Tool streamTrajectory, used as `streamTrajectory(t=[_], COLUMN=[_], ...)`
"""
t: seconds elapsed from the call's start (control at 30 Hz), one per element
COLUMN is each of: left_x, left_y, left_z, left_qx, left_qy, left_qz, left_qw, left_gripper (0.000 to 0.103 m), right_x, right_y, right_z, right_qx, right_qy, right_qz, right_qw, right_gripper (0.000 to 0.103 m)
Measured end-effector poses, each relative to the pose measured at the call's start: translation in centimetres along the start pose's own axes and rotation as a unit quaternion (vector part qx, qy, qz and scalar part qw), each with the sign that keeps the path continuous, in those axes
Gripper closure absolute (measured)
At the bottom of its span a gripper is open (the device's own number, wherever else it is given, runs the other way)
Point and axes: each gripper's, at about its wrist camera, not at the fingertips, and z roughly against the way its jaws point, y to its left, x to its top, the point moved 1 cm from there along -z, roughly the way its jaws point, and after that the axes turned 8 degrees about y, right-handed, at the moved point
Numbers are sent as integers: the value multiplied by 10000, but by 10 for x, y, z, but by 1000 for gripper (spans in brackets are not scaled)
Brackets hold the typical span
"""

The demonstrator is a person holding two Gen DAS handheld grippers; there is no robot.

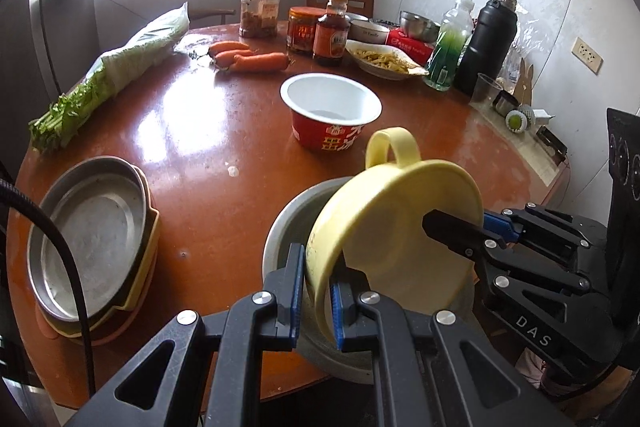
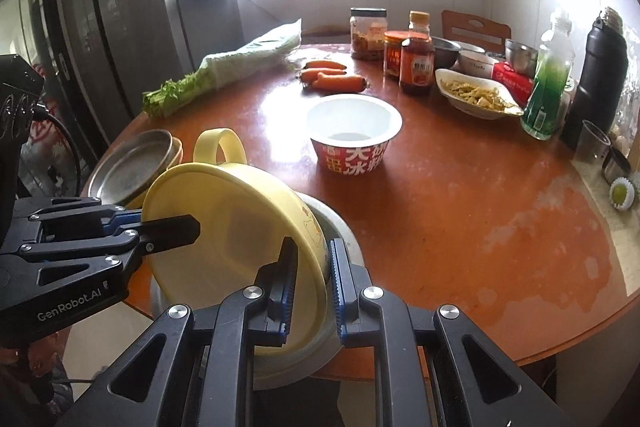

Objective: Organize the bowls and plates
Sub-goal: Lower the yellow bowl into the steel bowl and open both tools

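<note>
A pale yellow bowl with a loop handle (image 1: pixel 400 219) (image 2: pixel 232 227) hangs tilted over a grey bowl (image 1: pixel 288 227) (image 2: pixel 340 227) at the table's near edge. My left gripper (image 1: pixel 316 299) (image 2: pixel 176 227) is shut on the yellow bowl's left rim. On the opposite rim my right gripper (image 2: pixel 314 283) (image 1: pixel 448 231) is shut as well. The yellow bowl hides most of the grey bowl's inside. To the left lies a steel plate (image 1: pixel 92 239) (image 2: pixel 128 163) on top of stacked yellow and pink dishes. A red paper bowl (image 1: pixel 330 115) (image 2: pixel 354 135) with a white inside stands mid-table.
On the round brown table (image 1: pixel 208 131) lie bagged celery (image 1: pixel 116 67) and carrots (image 1: pixel 252 59). Jars, a sauce bottle (image 1: pixel 330 31), a dish of food (image 1: pixel 384 61), steel bowls, a green bottle (image 1: pixel 448 55), a black flask (image 1: pixel 486 47) and a plastic cup crowd the far right.
</note>
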Motion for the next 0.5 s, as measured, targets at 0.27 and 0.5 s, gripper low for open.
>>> streamTrajectory(t=[0.27,0.5], left_x=[4,9], left_y=[2,6], left_z=[-18,-24], left_qx=[85,7], left_qy=[88,24], left_qz=[60,119], left_qw=[9999,9999], left_gripper=[91,91], right_x=[0,3], right_y=[3,-3], right_z=[-17,-27], right_qx=[-230,-188], right_qy=[121,76], right_qz=[135,27], right_qw=[9996,9998], right_gripper=[86,87])
